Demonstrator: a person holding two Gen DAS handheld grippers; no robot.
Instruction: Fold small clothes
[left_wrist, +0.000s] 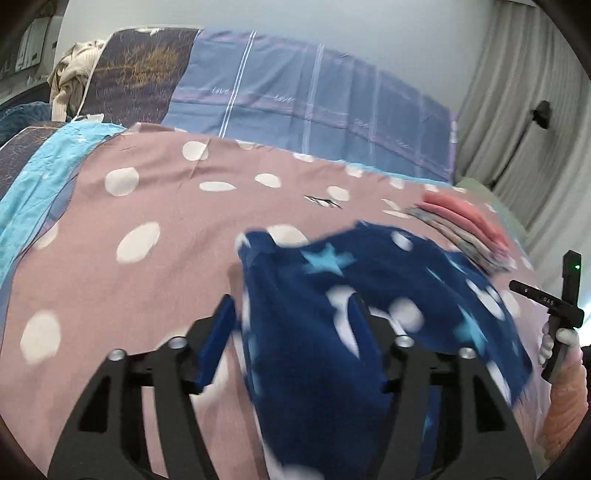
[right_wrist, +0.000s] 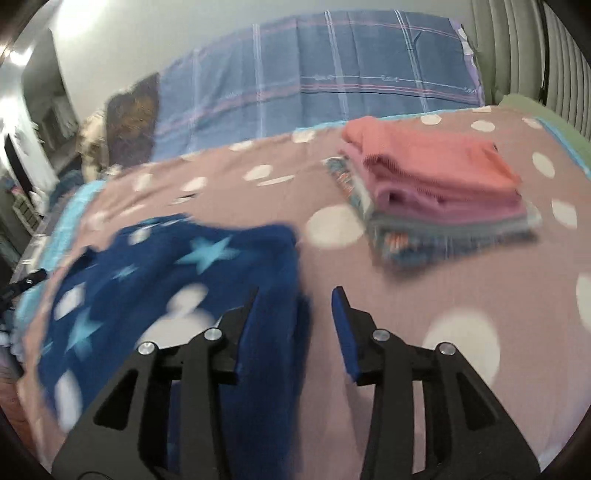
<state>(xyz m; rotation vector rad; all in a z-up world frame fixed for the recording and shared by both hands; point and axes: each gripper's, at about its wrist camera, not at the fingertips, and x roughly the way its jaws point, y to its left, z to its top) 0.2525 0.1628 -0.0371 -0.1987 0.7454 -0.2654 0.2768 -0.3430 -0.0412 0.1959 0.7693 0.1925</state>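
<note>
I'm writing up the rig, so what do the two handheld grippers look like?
Both the left gripper and the right gripper are matte black, with triangular cut-outs, silver round bolts and flat blue jaws. No cables or sleeves are clearly visible.

Brightness: even, soft, indoor; no hard shadows.
Glare: blown-out white patch on the wall (right_wrist: 74, 22), top left of right wrist view.
Blur: heavy smear on the navy star garment (left_wrist: 369, 295) and folded stack (right_wrist: 443, 192).
Distortion: strong fisheye bending, dark rounded corners in both views.
Focus: gripper frames sharper than the rest.
</note>
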